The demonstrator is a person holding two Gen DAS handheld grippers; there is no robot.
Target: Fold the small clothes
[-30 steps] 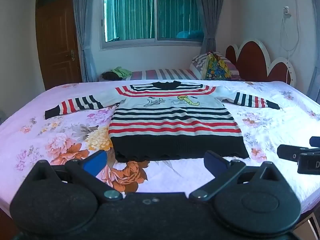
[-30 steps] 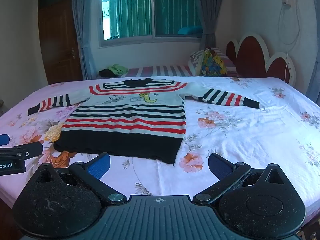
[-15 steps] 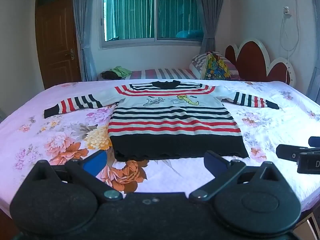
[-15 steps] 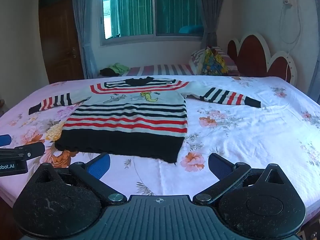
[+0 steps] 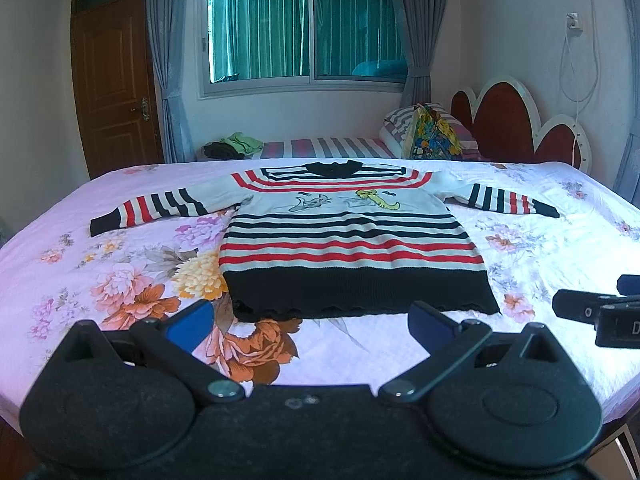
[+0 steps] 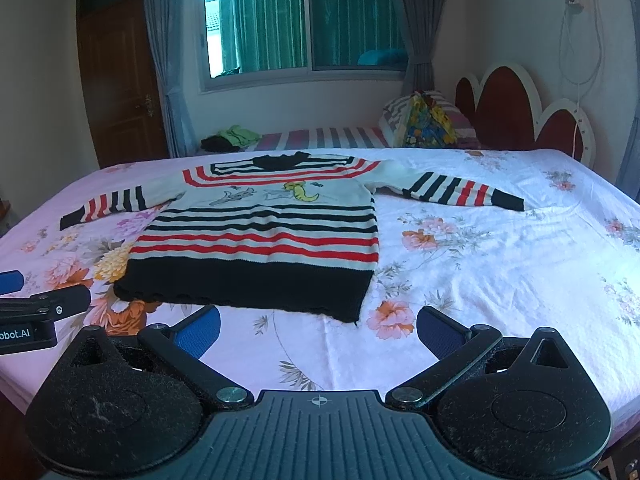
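A small knitted sweater (image 5: pixel 348 240) (image 6: pixel 260 236) with red, black and white stripes lies flat, face up, on the bed, both sleeves spread sideways and the black hem nearest me. My left gripper (image 5: pixel 310 320) hovers open just short of the hem, nothing between its blue pads. My right gripper (image 6: pixel 318 328) is also open and empty, near the hem's right corner. Each gripper shows at the edge of the other's view: the right gripper (image 5: pixel 596 312) and the left gripper (image 6: pixel 36 312).
The bed has a pink floral sheet (image 5: pixel 80 264) (image 6: pixel 500 264). Behind it stand a second bed with a striped cover (image 5: pixel 320 147), folded clothes (image 5: pixel 234 146), pillows and a colourful bag (image 5: pixel 434 138), and a red headboard (image 6: pixel 520 116). A wooden door (image 5: pixel 114 80) is at the left.
Both views have drifted slightly toward the sweater, which sits a little nearer the fingers. The sweater has not moved and both grippers stay open.
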